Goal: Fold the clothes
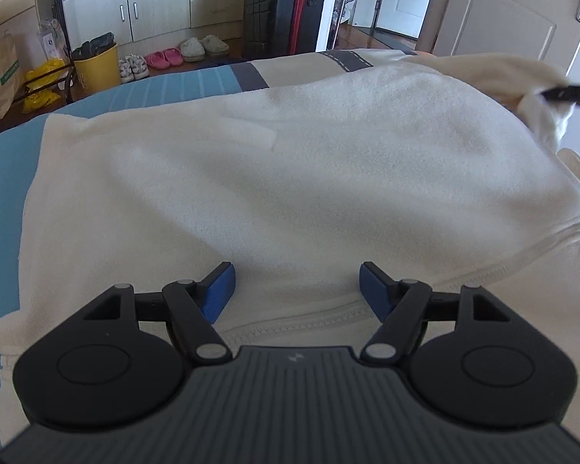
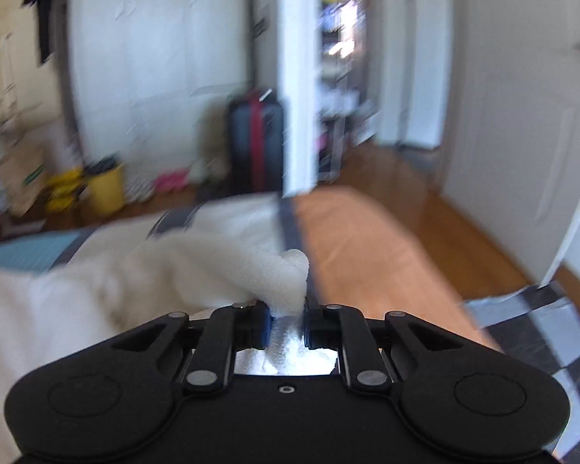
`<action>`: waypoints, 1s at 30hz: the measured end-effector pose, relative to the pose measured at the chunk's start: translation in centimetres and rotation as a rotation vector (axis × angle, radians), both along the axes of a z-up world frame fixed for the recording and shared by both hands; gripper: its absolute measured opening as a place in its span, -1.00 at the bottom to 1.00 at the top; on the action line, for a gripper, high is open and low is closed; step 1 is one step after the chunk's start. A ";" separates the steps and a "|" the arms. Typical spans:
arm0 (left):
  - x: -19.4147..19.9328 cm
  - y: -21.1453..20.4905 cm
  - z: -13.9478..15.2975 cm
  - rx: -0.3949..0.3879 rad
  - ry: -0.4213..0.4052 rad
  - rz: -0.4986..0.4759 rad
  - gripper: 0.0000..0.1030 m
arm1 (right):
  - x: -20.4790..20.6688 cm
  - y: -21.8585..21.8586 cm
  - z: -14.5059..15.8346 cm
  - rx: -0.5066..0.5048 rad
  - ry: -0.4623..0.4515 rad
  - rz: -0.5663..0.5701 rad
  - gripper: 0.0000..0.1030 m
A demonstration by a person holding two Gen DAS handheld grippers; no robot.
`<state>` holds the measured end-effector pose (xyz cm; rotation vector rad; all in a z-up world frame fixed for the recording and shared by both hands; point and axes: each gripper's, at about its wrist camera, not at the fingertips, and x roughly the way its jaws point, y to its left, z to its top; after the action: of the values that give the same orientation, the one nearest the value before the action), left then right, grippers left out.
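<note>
Keep the right gripper (image 2: 286, 324) clenched on the raised bunch of the cream fleece garment (image 1: 290, 178) spread across the bed (image 1: 7, 178), carry it low toward the bed's left edge, and pin the near hem with the released left gripper (image 1: 297, 290).

The fleece garment (image 1: 290, 178) is lying on the bed (image 1: 4, 178), spreading ahead of the left tongs (image 1: 297, 290); a suitcase (image 1: 284, 11) is standing beyond it.
</note>
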<state>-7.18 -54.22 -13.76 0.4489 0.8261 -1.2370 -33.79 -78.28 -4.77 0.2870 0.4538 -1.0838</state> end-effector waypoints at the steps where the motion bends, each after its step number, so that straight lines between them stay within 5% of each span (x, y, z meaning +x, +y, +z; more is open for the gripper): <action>1: 0.0 0.1 0.1 0.000 0.001 0.000 0.39 | -1.0 0.3 1.4 -0.041 -0.023 -0.044 -0.68; 6: -0.2 1.1 0.8 -0.025 0.008 0.008 0.39 | -5.5 4.2 7.2 -0.170 -0.190 -0.111 -0.68; 10: -1.0 2.1 2.5 -0.094 0.000 -0.009 0.39 | -6.9 7.8 9.8 -0.241 -0.236 -0.098 -0.67; 16: -3.6 3.5 5.3 -0.213 -0.039 -0.131 0.48 | -8.1 7.0 10.3 -0.094 -0.322 -0.015 -0.65; 20: -5.3 3.2 7.4 -0.288 -0.034 -0.188 0.52 | -7.6 7.1 8.6 -0.022 -0.406 0.147 -0.64; 25: -5.8 0.9 10.1 -0.363 0.257 -0.255 0.64 | -6.0 7.1 6.3 0.075 -0.505 0.331 -0.61; 30: -6.9 -2.7 12.2 -0.346 0.432 -0.302 0.64 | -4.0 8.0 4.6 0.121 -0.458 0.493 -0.61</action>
<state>-14.08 -56.87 -1.53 0.0188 0.9007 -1.7579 -37.83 -70.27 -0.22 0.4876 0.1619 -0.4865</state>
